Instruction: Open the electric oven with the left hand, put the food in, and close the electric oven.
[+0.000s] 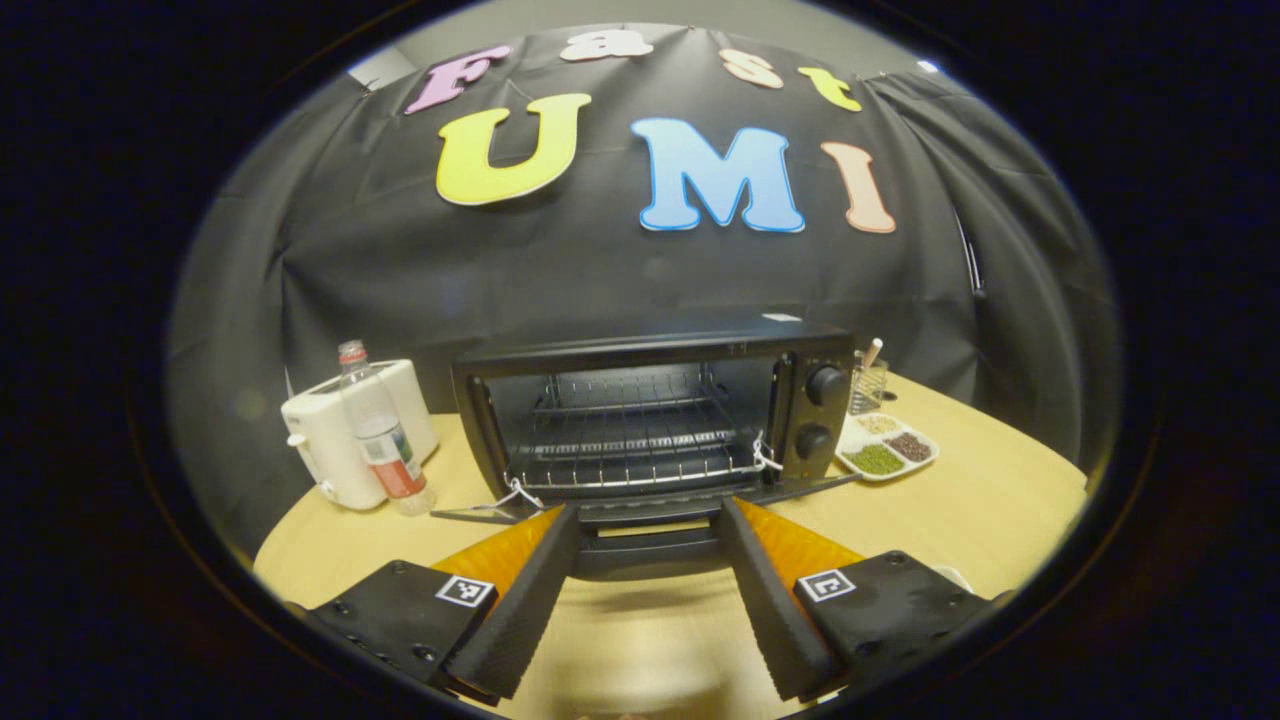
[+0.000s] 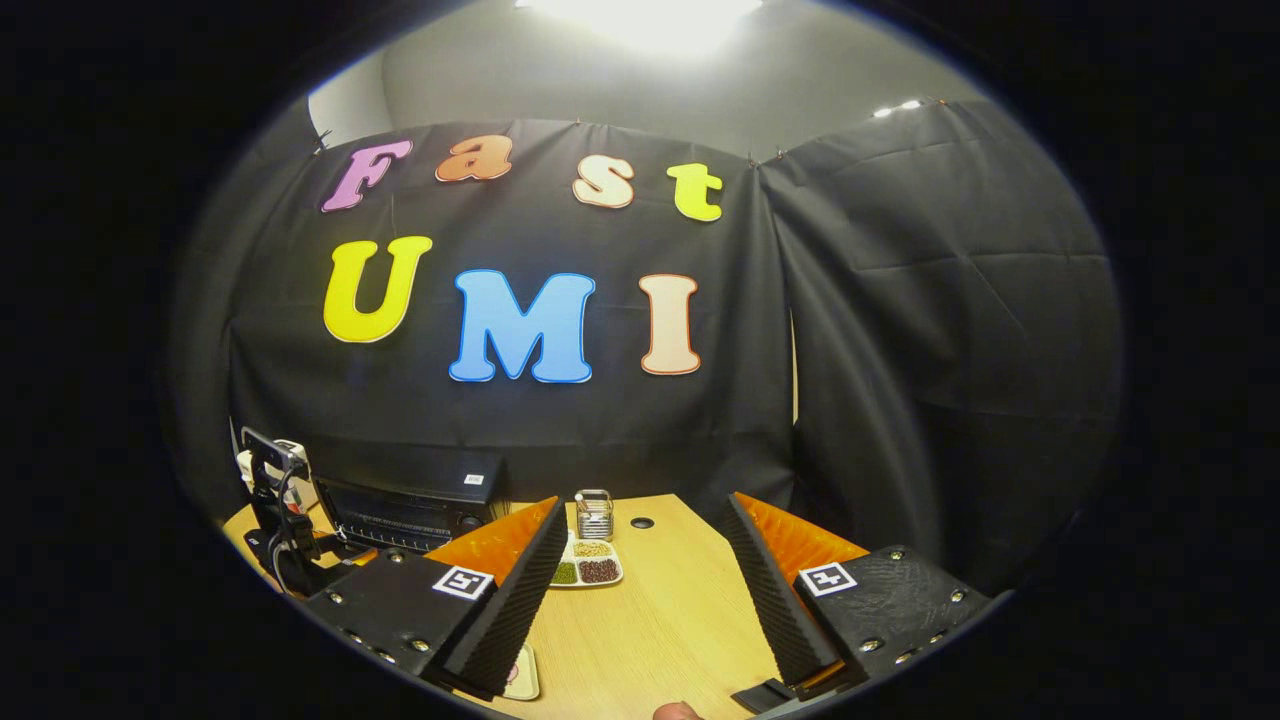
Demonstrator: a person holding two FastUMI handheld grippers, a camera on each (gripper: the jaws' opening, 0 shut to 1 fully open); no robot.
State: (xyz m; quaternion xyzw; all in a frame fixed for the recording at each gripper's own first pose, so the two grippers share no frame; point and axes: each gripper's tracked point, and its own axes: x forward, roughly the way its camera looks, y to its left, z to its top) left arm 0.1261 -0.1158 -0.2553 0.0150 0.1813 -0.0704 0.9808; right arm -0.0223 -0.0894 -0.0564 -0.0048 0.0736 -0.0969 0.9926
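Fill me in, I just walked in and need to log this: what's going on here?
A person holds a gripper in each hand at a table. The oven stands open, door dropped flat, racks bare. The left gripper hangs open right at the door. The right gripper is open too, holding nothing, off beside a divided dish. No food is in yet.

a ceiling light is blowing out to white glare in the right gripper view. the table is showing evenly lit, shadows staying soft. fisheye distortion is bending everything toward the edges, focus holding reasonably sharp.
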